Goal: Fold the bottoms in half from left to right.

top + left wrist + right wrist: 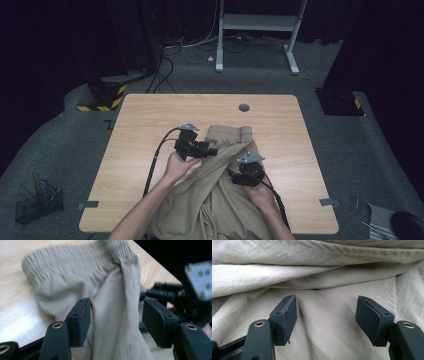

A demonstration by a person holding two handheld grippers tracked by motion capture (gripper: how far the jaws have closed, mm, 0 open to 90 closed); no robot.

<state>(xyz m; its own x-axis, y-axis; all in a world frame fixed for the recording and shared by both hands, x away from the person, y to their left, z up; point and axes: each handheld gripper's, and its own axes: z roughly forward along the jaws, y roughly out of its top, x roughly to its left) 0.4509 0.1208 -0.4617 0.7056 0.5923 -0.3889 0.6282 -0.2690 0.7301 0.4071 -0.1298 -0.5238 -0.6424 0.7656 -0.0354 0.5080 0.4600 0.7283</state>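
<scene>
A pair of beige trousers (220, 200) lies on the wooden table (145, 125) and hangs over its near edge. The gathered elastic waistband (75, 257) points to the far side. My left gripper (214, 151) hovers over the left part of the cloth just below the waistband. Its jaws are open in the left gripper view (116, 317), with a raised fold of fabric (120, 322) between the pads, which do not press on it. My right gripper (234, 175) is low over the trousers on the right, open (327, 315), above creased cloth (324, 340) with nothing pinched. The right gripper (175, 293) also appears beyond the left jaws.
A round cable hole (244, 107) is set in the table's far side. On the floor, a wire basket (39, 202) stands at the left, a yellow-black striped base (102, 97) sits behind the table's far-left corner, and a white desk frame (257, 22) stands farther back.
</scene>
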